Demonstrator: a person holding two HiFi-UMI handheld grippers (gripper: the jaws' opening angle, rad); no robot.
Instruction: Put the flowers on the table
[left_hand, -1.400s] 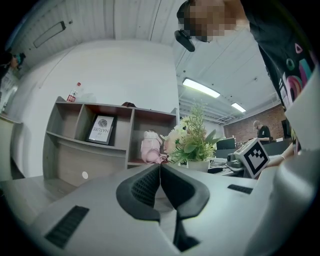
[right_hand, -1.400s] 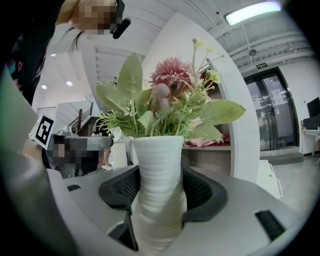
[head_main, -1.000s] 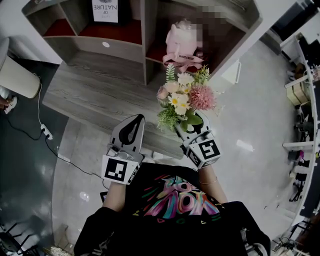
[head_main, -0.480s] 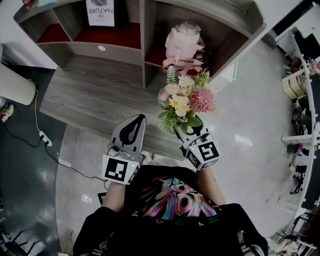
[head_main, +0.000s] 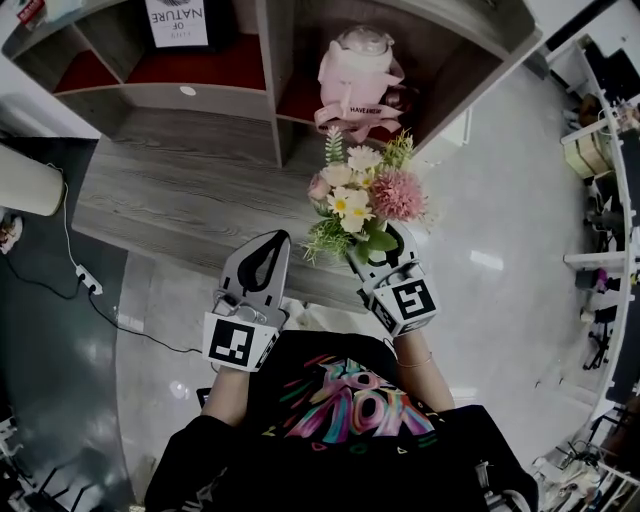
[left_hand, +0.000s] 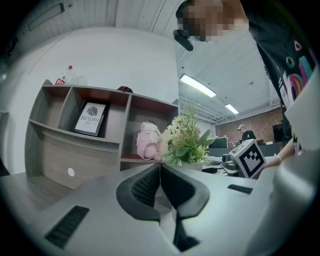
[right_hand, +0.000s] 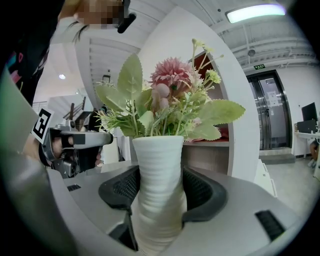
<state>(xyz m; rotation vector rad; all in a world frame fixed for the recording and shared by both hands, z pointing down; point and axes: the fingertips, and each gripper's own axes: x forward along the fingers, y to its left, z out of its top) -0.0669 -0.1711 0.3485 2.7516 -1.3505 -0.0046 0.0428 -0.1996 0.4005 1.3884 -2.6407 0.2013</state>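
Note:
A bouquet of pink, white and green flowers (head_main: 360, 200) stands in a white ribbed vase (right_hand: 159, 185). My right gripper (head_main: 385, 248) is shut on the vase, with a dark pad against each side of it, and holds it upright above the front edge of the grey wooden table (head_main: 190, 195). The flowers (left_hand: 186, 140) also show in the left gripper view, off to the right. My left gripper (head_main: 268, 245) is shut with nothing between its jaws, and sits over the table's front edge to the left of the vase.
A grey shelf unit (head_main: 270, 70) stands at the back of the table, with a pink figure (head_main: 355, 75) in one compartment and a framed sign (head_main: 175, 20) in another. A cable and plug (head_main: 85, 280) lie on the floor at the left. A white cylinder (head_main: 25, 180) stands by the table's left end.
The view has shifted a little, so the shelf and table sit slightly lower and further left in the picture. Both grippers and the vase keep their places.

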